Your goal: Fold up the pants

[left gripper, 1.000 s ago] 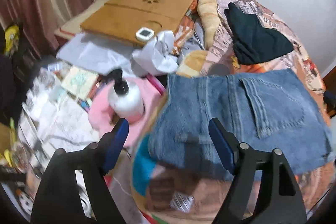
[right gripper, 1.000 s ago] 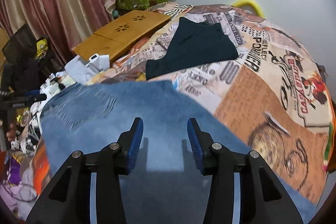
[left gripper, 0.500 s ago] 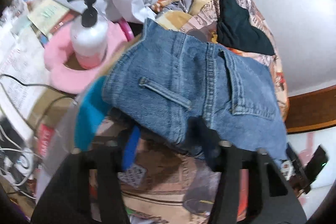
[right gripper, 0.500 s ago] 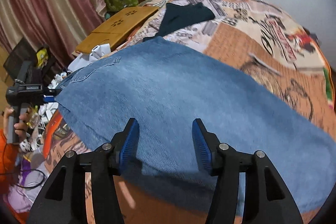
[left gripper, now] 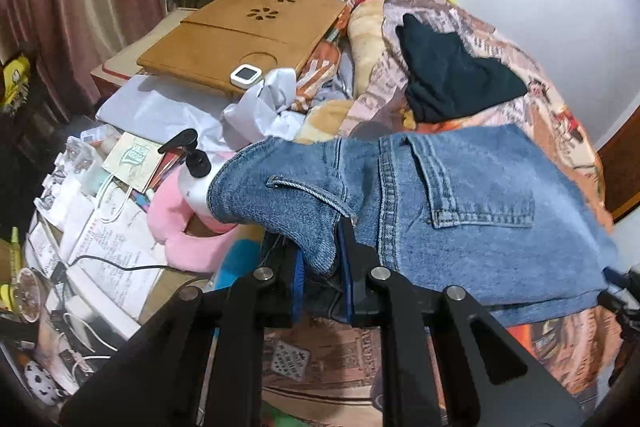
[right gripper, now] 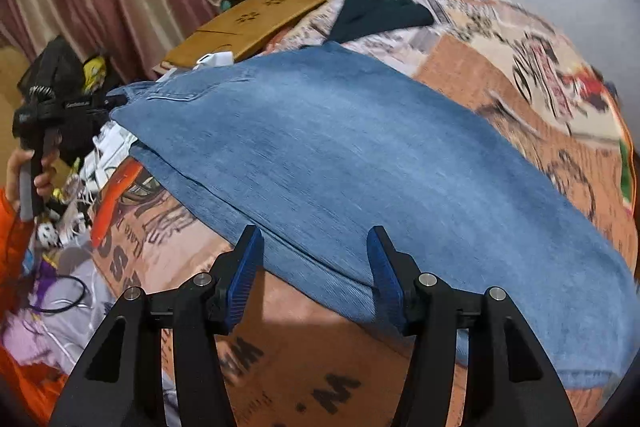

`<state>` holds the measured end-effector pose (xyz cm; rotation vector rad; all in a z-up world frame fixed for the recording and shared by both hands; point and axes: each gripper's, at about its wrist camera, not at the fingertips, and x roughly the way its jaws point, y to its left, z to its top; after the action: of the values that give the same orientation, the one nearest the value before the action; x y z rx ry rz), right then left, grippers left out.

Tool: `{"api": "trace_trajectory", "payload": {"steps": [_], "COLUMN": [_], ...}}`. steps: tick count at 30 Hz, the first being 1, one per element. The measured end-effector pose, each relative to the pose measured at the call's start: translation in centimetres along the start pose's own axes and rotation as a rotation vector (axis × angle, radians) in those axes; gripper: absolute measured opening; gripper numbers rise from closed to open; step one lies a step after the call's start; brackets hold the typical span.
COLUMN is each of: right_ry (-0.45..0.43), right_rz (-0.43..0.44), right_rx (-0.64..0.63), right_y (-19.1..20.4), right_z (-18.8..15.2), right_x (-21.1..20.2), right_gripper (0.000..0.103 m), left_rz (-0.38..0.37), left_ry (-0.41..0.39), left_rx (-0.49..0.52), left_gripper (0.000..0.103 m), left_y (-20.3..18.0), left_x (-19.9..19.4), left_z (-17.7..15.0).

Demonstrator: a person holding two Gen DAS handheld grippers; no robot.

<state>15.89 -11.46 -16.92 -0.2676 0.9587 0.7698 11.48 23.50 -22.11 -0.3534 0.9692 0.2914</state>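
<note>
Currently, my left gripper (left gripper: 320, 259) is clenched on the waistband corner of the jeans (left gripper: 460, 211), a fold of denim bunched between its blue pads (left gripper: 345, 255) and lifted a little off the bed. The jeans lie spread across the patterned bedspread (right gripper: 500, 67), back pocket (left gripper: 476, 187) up, waist toward the cluttered bedside, legs running away to my right. My right gripper (right gripper: 316, 269) is released, its jaws standing apart around the near long edge of the legs, with denim between them but not pinched, as far as I can tell.

Judged step: securing a second hold before carrying the fold. To do it well, I should push the right gripper forward until both layers at the edge sit deep between the pads, then close firmly; a shallow bite would likely take only the top layer. Both holds should then rise together, keeping the cloth taut between them so the crease falls straight. The black garment (left gripper: 452, 79) lies on the bed just beyond the jeans and the pump bottle (left gripper: 196, 179) stands near the waistband; I should sweep clear of both.
</note>
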Motion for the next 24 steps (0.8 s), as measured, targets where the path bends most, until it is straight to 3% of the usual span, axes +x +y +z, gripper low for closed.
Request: {"api": "trace_trajectory", "payload": {"steps": [2, 4, 6, 9, 14, 18, 24], "right_ry": [0.0, 0.003, 0.02, 0.043, 0.04, -0.045, -0.067], "right_rz": [0.009, 0.041, 0.102, 0.133, 0.158, 0.12, 0.04], "right_rx": [-0.018, -0.011, 0.033, 0.053, 0.048, 0.111, 0.245], "right_y": [0.5, 0.6, 0.3, 0.2, 0.6, -0.6, -4.6], "right_z": [0.5, 0.8, 1.1, 1.1, 1.6, 3.1, 4.7], "right_x": [0.6, 1.0, 1.3, 1.2, -0.2, -0.8, 1.5], "right_gripper": [0.049, 0.029, 0.016, 0.015, 0.019, 0.051, 0.054], "left_rz": [0.01, 0.015, 0.015, 0.011, 0.02, 0.058, 0.104], "left_ry": [0.012, 0.014, -0.002, 0.002, 0.102, 0.08, 0.067], "left_rx": [0.007, 0.011, 0.022, 0.024, 0.05, 0.089, 0.126], "left_gripper": [0.016, 0.016, 0.016, 0.017, 0.02, 0.025, 0.049], "left_y": [0.0, 0.0, 0.0, 0.2, 0.1, -0.4, 0.2], "left_x": [0.5, 0.5, 0.0, 0.1, 3.6, 3.0, 0.8], "left_z": [-0.4, -0.6, -0.7, -1.0, -3.1, -3.9, -4.0]}}
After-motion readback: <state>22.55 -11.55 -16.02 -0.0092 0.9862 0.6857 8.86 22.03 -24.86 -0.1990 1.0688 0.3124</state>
